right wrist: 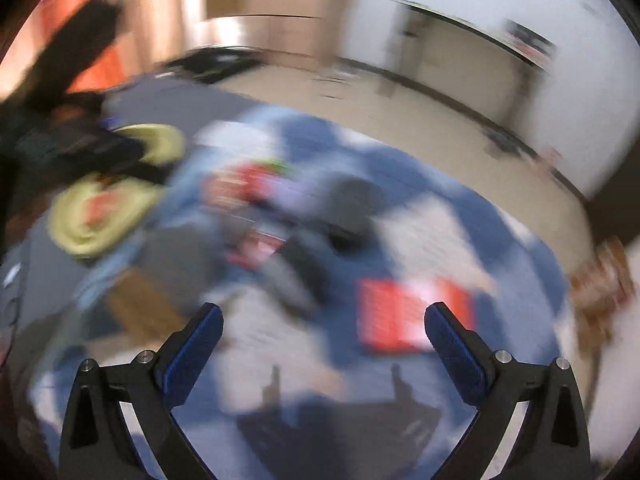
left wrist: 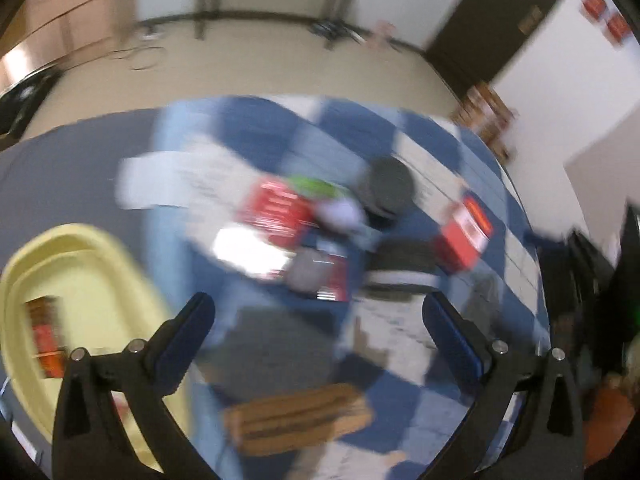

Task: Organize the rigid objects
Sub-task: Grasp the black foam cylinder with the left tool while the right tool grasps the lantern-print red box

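Both views heavily motion-blurred; outlines only.

Left wrist view, left to right. Yellow tray (left wrist: 76,264) at the left edge of the surface (left wrist: 80,152), on a bare grey part; a small orange-red box (left wrist: 46,334) lies inside it, long axis running toward and away from the camera. Right of the tray, a blue-and-white checked cloth (left wrist: 352,120) covers the surface out to its curved right edge. White paper (left wrist: 160,180) near the cloth's left border. Mid-cloth cluster: red box (left wrist: 276,212), dark round object (left wrist: 386,186), grey item (left wrist: 306,276); contacts unreadable. A second red box (left wrist: 464,236) lies apart to the right, tilted. Brown flat object (left wrist: 298,418) nearest the camera, long axis left-right. Left claw (left wrist: 320,314) wide, nothing between the fingers, above open cloth.

Beyond the far edge, bare beige floor (left wrist: 260,64) to the wall.

Right wrist view. Left claw again at the left (right wrist: 80,148), over the tray (right wrist: 104,216). Right claw (right wrist: 324,322) wide and empty, over cloth; a red box (right wrist: 400,316) lies just inside its right finger (right wrist: 452,340).
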The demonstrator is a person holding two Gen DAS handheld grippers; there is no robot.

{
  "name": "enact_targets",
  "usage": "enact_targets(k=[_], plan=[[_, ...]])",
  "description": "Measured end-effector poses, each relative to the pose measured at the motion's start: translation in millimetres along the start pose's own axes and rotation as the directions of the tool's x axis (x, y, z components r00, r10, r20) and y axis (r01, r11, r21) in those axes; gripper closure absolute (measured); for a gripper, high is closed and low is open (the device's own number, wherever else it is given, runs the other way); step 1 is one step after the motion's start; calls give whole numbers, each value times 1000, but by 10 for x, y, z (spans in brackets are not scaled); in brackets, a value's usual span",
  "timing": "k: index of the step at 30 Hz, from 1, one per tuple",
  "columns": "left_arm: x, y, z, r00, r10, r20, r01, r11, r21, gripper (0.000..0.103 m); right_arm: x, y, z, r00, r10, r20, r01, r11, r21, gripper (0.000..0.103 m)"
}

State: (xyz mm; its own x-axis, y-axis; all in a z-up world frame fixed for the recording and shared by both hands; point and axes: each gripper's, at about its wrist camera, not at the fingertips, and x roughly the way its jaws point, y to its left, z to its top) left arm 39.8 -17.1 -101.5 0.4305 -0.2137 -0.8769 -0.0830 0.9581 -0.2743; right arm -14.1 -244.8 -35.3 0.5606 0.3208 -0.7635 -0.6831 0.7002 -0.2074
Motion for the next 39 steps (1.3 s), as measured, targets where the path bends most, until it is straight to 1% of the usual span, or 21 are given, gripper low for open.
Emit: enact_targets(k=[1, 3, 5, 7, 9, 11, 13, 17, 19, 21, 24, 27, 28, 29, 30, 31, 33, 35, 36, 37, 39], plan=[[122, -184, 2, 1000, 13, -18, -13, 999, 35, 0, 48, -207, -97, 1000, -22, 3, 22, 999, 37, 1], [304, -429, 16, 999, 29, -41, -26, 997, 66, 0, 137, -411, -186, 999, -34, 7, 33, 996, 85, 1], [472, -589, 34, 998, 41, -57, -36, 996, 87, 0, 223, -536, -271, 1000, 2, 7, -2, 992, 129, 0], [604, -671, 47, 996, 75, -44, -70, 992, 102, 0, 227, -544, -296, 999, 34, 18, -35, 993, 112, 1], [725, -692, 74, 994, 96, -60, -90, 991, 98, 0, 279, -579, -330, 999, 36, 10, -37, 997, 74, 1], [825, -691, 61, 993, 87, -79, -82, 994, 68, 0, 460, -602, -347, 999, 48, -13, -47, 997, 56, 1], [920, -741, 55, 991, 94, -90, -90, 994, 54, 0, 604, -644, -331, 998, 56, -33, -53, 996, 69, 1], [1015, -774, 55, 988, 122, -94, -117, 991, 60, 0, 793, -691, -292, 997, 69, -19, -67, 993, 102, 1], [1053, -772, 70, 986, 138, -96, -132, 989, 64, 0, 934, -667, -272, 997, 74, -33, -71, 993, 97, 1], [1074, -754, 84, 986, 131, -101, -126, 991, 53, 0, 1002, -662, -268, 996, 62, -56, -58, 995, 83, 1], [1109, -747, 105, 987, 126, -99, -122, 991, 50, 0, 1055, -690, -244, 996, 70, -54, -65, 994, 89, 0], [1158, -703, 110, 990, 96, -105, -94, 995, 28, 1, 1173, -666, -216, 996, 59, -67, -55, 996, 63, 0], [1184, -701, 122, 991, 86, -105, -84, 996, 20, 5, 1219, -650, -211, 996, 54, -70, -51, 998, 48, 1], [1206, -695, 123, 991, 76, -106, -75, 997, 15, 18, 1247, -648, -210, 996, 54, -71, -51, 998, 45, 5], [1220, -701, 107, 992, 72, -107, -71, 997, 18, 29, 1285, -652, -210, 996, 58, -71, -55, 997, 51, 10], [1271, -742, 85, 989, 90, -118, -85, 995, 44, 34, 1316, -660, -210, 995, 65, -74, -61, 996, 63, 12], [1265, -800, 38, 990, 108, -93, -101, 992, 78, 34, 1308, -659, -214, 996, 64, -55, -61, 996, 65, 13], [1213, -819, 29, 992, 101, -78, -94, 992, 87, 34, 1280, -655, -229, 998, 54, -40, -52, 997, 59, 13], [1154, -811, 36, 994, 81, -67, -76, 994, 78, 34, 1241, -663, -240, 998, 50, -29, -48, 997, 62, 13], [1044, -785, 49, 997, 49, -52, -46, 997, 64, 34, 1181, -678, -252, 999, 52, -13, -51, 996, 75, 13], [814, -726, 68, 999, 11, -30, -9, 998, 59, 34, 1066, -691, -264, 998, 59, 7, -59, 994, 89, 13]])
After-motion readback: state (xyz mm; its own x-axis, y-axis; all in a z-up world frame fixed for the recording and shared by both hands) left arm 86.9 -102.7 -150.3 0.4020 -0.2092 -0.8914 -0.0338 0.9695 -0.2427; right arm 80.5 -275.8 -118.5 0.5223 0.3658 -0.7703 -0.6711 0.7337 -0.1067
